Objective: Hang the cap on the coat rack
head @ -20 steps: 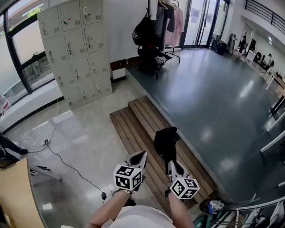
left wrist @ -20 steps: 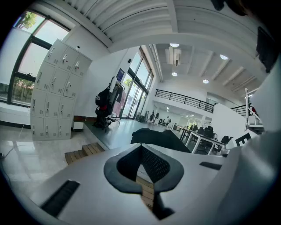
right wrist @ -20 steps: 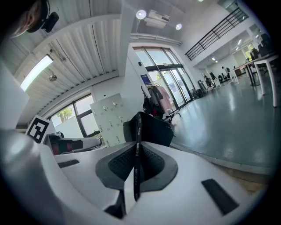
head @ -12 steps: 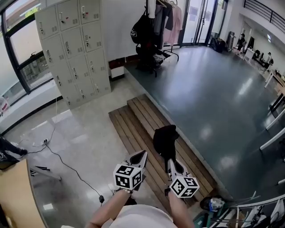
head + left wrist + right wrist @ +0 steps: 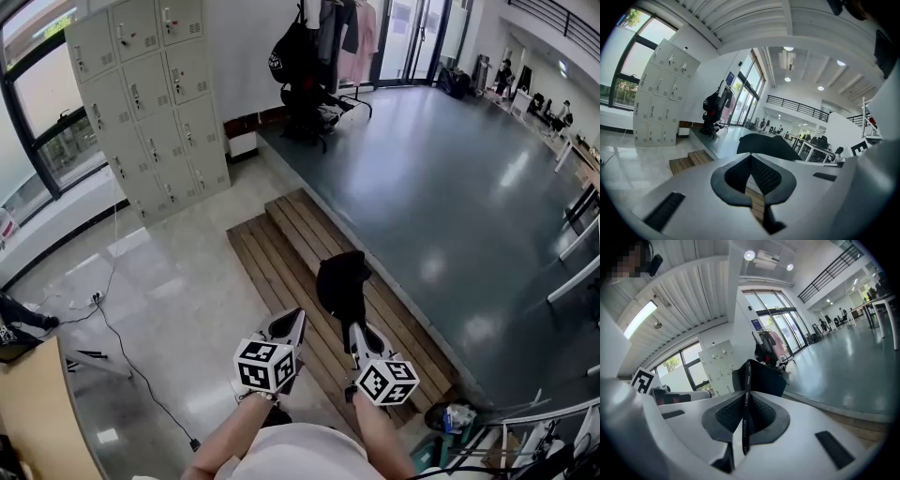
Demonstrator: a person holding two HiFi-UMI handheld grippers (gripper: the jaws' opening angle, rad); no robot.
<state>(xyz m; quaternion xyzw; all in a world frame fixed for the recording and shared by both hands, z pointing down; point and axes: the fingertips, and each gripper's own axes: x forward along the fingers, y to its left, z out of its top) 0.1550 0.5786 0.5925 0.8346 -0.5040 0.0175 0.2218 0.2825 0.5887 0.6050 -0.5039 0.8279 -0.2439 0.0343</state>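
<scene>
**While cap rides in right gripper, coat rack stands well off**

As seen from the head view, two bare forearms reach forward at the bottom edge, each with a gripper held side by side, both pointing slightly below level.

Left gripper [image 5: 292, 322]: its own view shows the pads met at the tips, nothing between them. Clenched and empty. Wooden slats show through the gap lower down.

Right gripper [image 5: 353, 330]: jaws clamped on a thin black band of the cap [image 5: 340, 281]. In the right gripper view the band [image 5: 746, 408] runs upright between the pads, small print along it, and the dark body of the cap [image 5: 761, 377] stands just past the fingertips. From the left gripper view the cap [image 5: 768, 146] shows as a dark dome off to the right, close by.

Below and ahead of the cap: slatted wooden steps [image 5: 281, 253], two levels, leading up to a raised dark grey floor [image 5: 450, 159]. To the left, pale polished floor with a black cable [image 5: 131, 361] trailing across it.

Farther left: bank of grey lockers [image 5: 150, 103] beside a large window.

Far end: coat rack [image 5: 323, 37] on the raised floor, well apart from the cap, already carrying a black bag [image 5: 286, 56] and a pink garment [image 5: 364, 42]. Glass doors behind it. Small figures of people at the far right, too small for detail.
</scene>
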